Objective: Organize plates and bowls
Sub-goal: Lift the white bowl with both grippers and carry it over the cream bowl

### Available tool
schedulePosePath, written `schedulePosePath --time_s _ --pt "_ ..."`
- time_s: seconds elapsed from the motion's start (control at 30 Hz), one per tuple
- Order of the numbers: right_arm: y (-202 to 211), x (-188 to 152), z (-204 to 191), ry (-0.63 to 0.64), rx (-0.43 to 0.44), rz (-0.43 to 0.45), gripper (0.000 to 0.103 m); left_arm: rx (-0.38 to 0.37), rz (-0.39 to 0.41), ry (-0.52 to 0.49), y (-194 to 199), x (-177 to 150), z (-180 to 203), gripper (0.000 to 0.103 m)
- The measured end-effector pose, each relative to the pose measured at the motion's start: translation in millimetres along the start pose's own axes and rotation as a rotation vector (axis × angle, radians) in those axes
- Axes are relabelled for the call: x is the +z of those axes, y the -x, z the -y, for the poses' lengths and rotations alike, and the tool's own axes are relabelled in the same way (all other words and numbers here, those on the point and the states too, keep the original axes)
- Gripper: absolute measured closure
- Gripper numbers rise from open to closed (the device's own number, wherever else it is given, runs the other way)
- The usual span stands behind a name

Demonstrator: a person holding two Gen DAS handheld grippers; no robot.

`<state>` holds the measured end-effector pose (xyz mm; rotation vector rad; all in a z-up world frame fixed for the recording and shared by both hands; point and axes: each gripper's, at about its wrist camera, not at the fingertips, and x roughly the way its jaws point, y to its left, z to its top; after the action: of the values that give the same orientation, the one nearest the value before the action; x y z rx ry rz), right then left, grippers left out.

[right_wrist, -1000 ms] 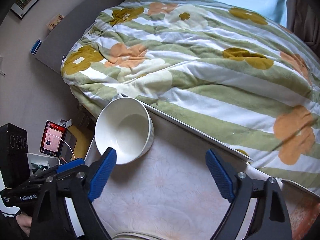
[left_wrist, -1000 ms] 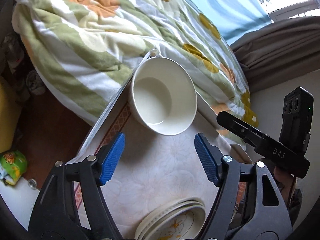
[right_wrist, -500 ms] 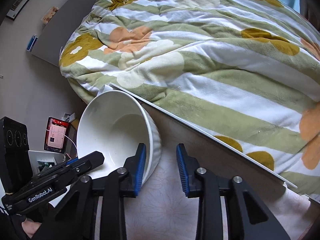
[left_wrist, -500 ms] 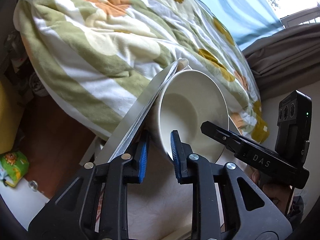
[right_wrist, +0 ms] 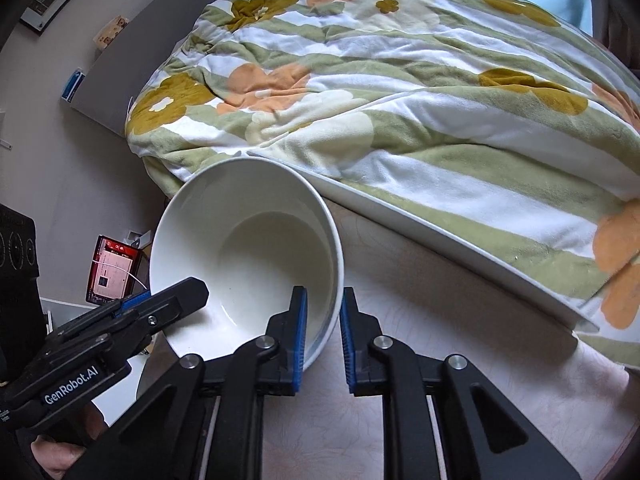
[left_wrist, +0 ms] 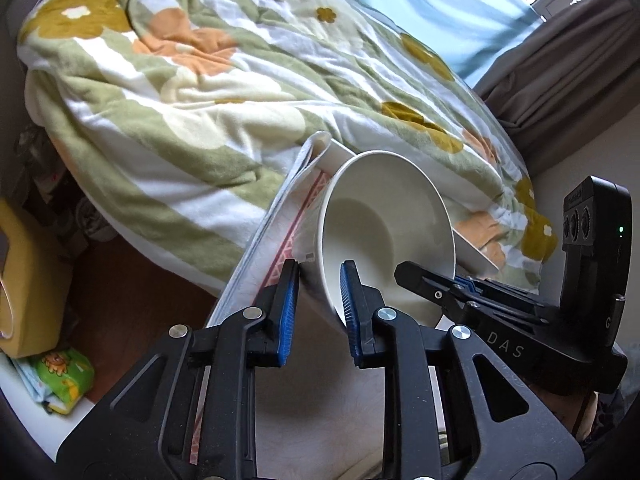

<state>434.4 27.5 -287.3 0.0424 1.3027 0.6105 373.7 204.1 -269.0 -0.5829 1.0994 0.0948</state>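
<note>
Both grippers, wide apart a second ago, now pinch opposite rims of the white bowl (left_wrist: 384,232): left gripper (left_wrist: 318,300) and right gripper (right_wrist: 322,328) clamp it, tilted up off the patterned table (right_wrist: 420,312) beside the bed

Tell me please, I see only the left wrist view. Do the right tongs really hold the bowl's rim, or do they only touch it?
Observer: They hold it. In the right wrist view the right tongs are closed on the rim of the white bowl, with one blue pad inside and one outside.
Operator: Thank you. Is there something past the bowl on that side which I cannot see?
Observer: Yes. A small screen, lit red, shows past the bowl's left side, off the table.
</note>
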Motion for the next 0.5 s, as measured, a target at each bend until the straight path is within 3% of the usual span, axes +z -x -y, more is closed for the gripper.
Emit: schedulePosePath --time_s 0.27,0.5 --pt "78.2 -41.3 1.3 -0.049 -0.002 0.119 0.088 -0.033 0.045 -0.108 55.7 -30.0 54.9 0.084" --pt "164.3 -110.6 16.5 -0.104 -0.052 0.212 0.088 -0.08 0.064 -0.197 100.5 -94.5 125.3 0.084"
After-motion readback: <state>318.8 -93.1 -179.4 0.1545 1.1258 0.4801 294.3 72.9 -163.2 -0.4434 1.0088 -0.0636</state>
